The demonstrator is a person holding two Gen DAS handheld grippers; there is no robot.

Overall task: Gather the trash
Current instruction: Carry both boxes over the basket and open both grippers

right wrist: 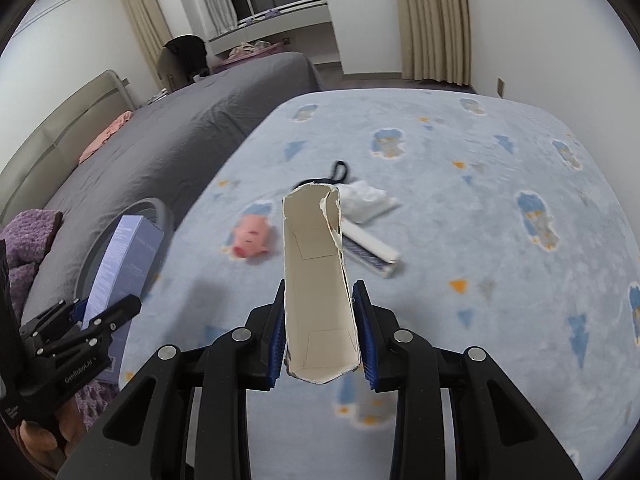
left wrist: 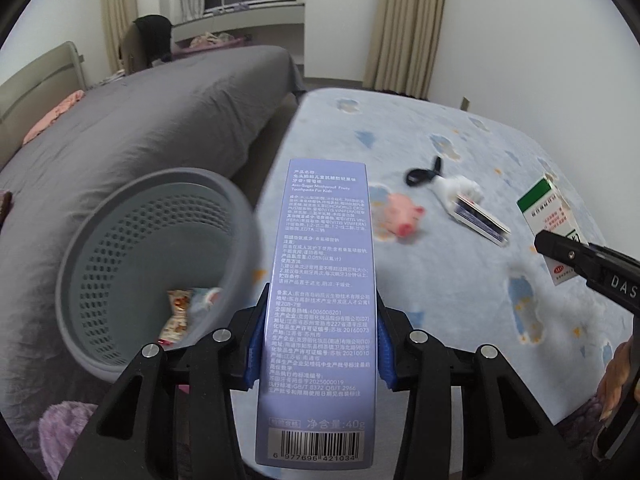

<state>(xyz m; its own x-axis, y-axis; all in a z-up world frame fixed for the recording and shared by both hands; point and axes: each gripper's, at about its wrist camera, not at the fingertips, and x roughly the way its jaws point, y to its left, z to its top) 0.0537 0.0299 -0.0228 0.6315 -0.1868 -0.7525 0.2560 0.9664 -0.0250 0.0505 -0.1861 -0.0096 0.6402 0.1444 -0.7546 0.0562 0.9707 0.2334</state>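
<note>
My left gripper (left wrist: pixel 320 336) is shut on a lavender toothpaste box (left wrist: pixel 320 280), held beside the rim of a grey perforated trash basket (left wrist: pixel 132 264) that holds a snack wrapper (left wrist: pixel 178 312). My right gripper (right wrist: pixel 320 324) is shut on a torn-open white carton (right wrist: pixel 316 280), seen from its inside; in the left wrist view it is a green-and-white medicine box (left wrist: pixel 548 216). On the light blue blanket (right wrist: pixel 480 200) lie a flat blue-and-white box (right wrist: pixel 370 250), a crumpled white tissue (right wrist: pixel 366 200), a black hair tie (right wrist: pixel 340 170) and a pink pig toy (right wrist: pixel 252 240).
A bed with a grey cover (left wrist: pixel 140 120) runs along the left, with the basket against it. Pink cloth (left wrist: pixel 52 116) lies near the headboard. A purple fluffy cloth (right wrist: pixel 24 240) is at the lower left. Curtains and a window are at the back.
</note>
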